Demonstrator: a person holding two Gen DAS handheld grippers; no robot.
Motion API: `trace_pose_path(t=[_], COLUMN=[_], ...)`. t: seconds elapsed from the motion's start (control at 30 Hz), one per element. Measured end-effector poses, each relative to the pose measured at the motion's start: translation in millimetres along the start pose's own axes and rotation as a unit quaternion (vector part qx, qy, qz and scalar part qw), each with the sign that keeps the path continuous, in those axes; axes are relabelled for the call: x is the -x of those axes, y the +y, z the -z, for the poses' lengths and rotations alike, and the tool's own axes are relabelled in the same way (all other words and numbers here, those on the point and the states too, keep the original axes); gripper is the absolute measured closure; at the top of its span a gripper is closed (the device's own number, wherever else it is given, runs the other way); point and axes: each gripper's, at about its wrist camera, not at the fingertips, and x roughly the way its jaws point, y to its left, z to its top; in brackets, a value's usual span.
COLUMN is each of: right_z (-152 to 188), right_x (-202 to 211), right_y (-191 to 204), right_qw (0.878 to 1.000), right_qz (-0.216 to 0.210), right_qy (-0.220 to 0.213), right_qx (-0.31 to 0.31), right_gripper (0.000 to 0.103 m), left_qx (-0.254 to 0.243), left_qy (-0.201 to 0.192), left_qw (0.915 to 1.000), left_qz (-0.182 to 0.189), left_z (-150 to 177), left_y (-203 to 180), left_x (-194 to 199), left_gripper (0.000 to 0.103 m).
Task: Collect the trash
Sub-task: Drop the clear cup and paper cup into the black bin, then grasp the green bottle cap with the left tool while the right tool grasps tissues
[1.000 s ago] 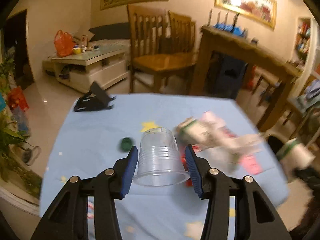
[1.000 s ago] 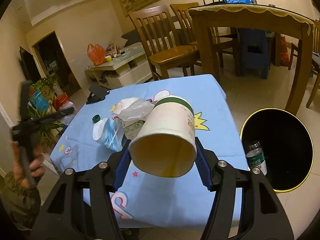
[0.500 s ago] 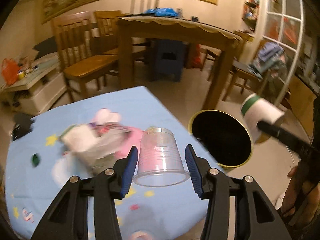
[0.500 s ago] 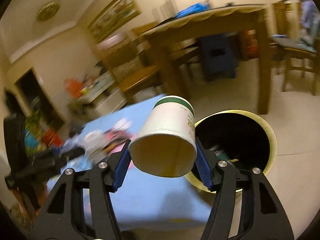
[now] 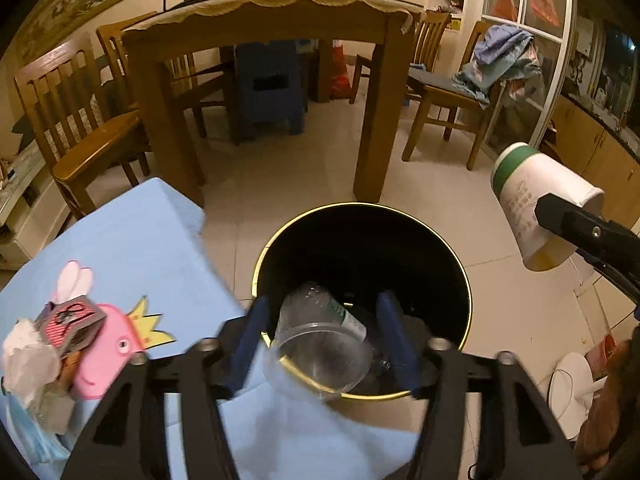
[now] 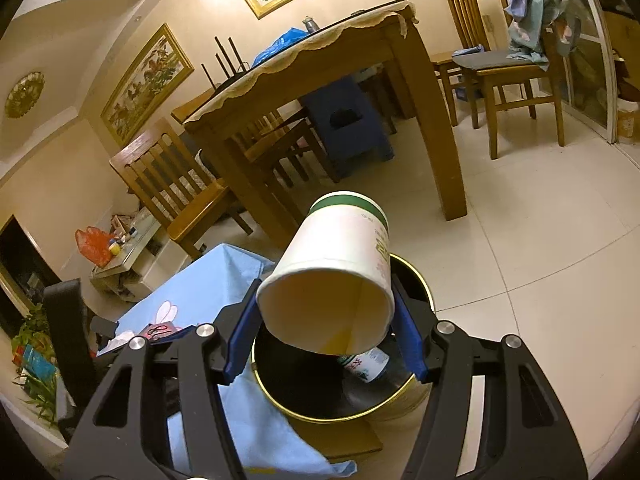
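My left gripper [image 5: 322, 340] has its fingers spread wide over the black bin [image 5: 448, 256]. The clear plastic cup [image 5: 320, 356] sits loose between them, touching neither pad, over the bin's near rim. A plastic bottle [image 5: 340, 314] lies inside the bin. My right gripper [image 6: 324, 324] is shut on a white paper cup with a green band [image 6: 340, 256] and holds it tilted above the bin [image 6: 418, 376]; the cup also shows in the left wrist view [image 5: 532, 200].
The blue-clothed table [image 5: 140, 240] is left of the bin, with a small carton [image 5: 72, 322] and crumpled tissue [image 5: 28, 360] on it. A wooden dining table [image 5: 272, 20] and chairs [image 5: 448, 92] stand behind on the tiled floor.
Both grippers swung from the blue table to the bin. The left fingers have opened wider and the clear cup is now loose between them. The right still holds the paper cup.
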Motion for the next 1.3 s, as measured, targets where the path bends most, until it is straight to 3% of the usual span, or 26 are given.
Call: trace_pose_path(t=[0.1, 0.4, 0.47, 0.73, 1.07, 1.3], right_z=[-0.8, 11.4, 14.2, 22.5, 32.1, 47.7], right_x=[-8.4, -61.0, -67.7, -79.0, -72.3, -75.7], right_y=[-3.5, 26.4, 33.0, 42.1, 46.6, 76.8], right_qw=[1.0, 0.997, 0.996, 0.995, 0.995, 0.992], right_qz=[0.005, 0.033, 0.044, 0.055, 0.064, 0.062], right_qy=[0.009, 0.067, 0.073, 0.081, 0.07, 0.063], right_qx=[-0.002, 0.023, 0.03, 0.03, 0.038, 0.088], right_gripper=[0.043, 0.041, 0.036, 0.03, 0.025, 0.021], left_qx=[-0.005, -0.003, -0.002, 0.015, 0.059, 0.094], left_qy=[0.0, -0.028, -0.039, -0.076, -0.109, -0.101], left_qw=[1.0, 0.9966, 0.994, 0.9792, 0.9668, 0.9622], left_qz=[-0.003, -0.078, -0.103, -0.188, -0.224, -0.235], left_z=[7.5, 22.5, 25.7, 43.9, 68.6, 93.7], left_y=[-3.6, 12.6, 18.5, 42.2, 76.0, 109.6], left_x=[0.1, 36.8, 50.2, 98.6, 153.0, 167.7], left_gripper=[0.037, 0.032, 0.032, 0.028, 0.022, 0.013])
